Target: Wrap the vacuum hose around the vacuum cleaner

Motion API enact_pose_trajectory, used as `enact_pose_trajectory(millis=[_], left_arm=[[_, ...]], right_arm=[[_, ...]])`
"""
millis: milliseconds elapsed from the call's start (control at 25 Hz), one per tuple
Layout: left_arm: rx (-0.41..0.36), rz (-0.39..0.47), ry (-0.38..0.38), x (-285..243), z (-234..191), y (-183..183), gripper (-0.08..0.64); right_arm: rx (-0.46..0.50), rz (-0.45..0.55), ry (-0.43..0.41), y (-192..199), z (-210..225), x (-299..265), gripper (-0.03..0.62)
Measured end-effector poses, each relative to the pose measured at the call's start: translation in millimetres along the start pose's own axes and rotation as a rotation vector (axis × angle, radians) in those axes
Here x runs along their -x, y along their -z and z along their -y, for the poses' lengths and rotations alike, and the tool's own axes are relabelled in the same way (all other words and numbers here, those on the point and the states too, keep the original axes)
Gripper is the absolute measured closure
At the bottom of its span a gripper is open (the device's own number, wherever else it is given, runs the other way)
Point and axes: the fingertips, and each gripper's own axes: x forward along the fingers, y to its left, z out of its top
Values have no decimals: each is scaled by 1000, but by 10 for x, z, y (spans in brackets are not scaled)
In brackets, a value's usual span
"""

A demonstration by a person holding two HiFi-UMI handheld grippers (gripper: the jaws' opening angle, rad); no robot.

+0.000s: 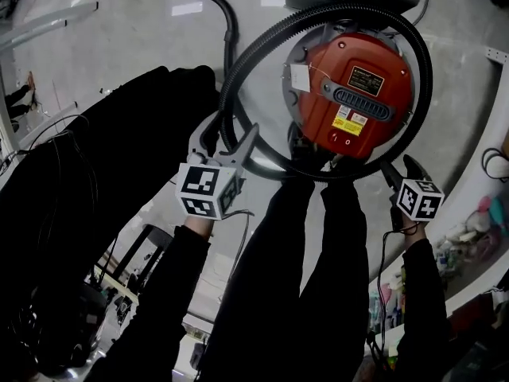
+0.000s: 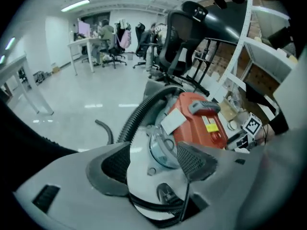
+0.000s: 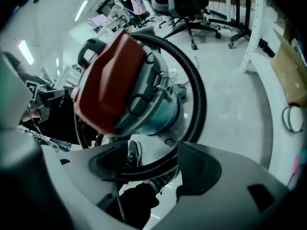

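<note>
Though both wide, left gripper (image 1: 229, 136), right gripper (image 1: 401, 172) over glossy floor (image 1: 143, 30) (office chairs (image 2: 175, 42) beyond).

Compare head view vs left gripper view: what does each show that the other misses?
Head view only: the ribbed hose looped right around the red vacuum cleaner, the marker cube on the left gripper, and the person's legs.
Left gripper view only: that gripper's jaws seen from behind, apart, with the hose passing low between them and not pinched, plus office chairs and desks behind.
Both: vacuum cleaner, hose, its curved tube end, and the marker cube on the right gripper.
</note>
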Motion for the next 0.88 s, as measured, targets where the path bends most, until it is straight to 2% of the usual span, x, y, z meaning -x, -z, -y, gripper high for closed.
enact_pose_trajectory(millis=[80, 160, 240, 320, 360, 400, 480, 560, 600, 680, 760, 840, 880], left_arm=[[-21, -87, 56, -42, 273, 366, 239], [1, -177, 95, -136, 495, 745, 241], [66, -255, 111, -234, 636, 1069, 250], [145, -287, 109, -270, 690, 1248, 279], [187, -265, 103, -243, 674, 1247, 305], [233, -208, 94, -174, 620, 1166, 335], [324, -27, 61, 83, 381, 824, 386], [366, 106, -8, 361, 8, 513, 402], [368, 125, -44, 445, -183, 449, 405], [345, 80, -83, 491, -466, 502, 405], [278, -12, -104, 504, -597, 661, 420], [227, -72, -114, 556, -574, 796, 478], [230, -79, -101, 579, -493, 841, 498]], right_arm=[[35, -29, -62, 232, -339, -4, 265], [91, -67, -120, 429, -678, -35, 265], [169, -100, -170, 573, -985, -89, 265], [246, -119, -209, 656, -1226, -146, 265], [272, -123, -225, 678, -1315, -169, 265], [286, -123, -238, 688, -1385, -182, 265], [282, -111, -260, 675, -1473, -183, 265], [267, -96, -271, 642, -1499, -164, 265], [263, -93, -271, 635, -1491, -150, 265], [260, -97, -264, 655, -1452, -113, 265], [258, -108, -255, 685, -1412, -78, 265], [252, -113, -247, 694, -1378, -44, 265], [247, -114, -244, 693, -1360, -21, 265]])
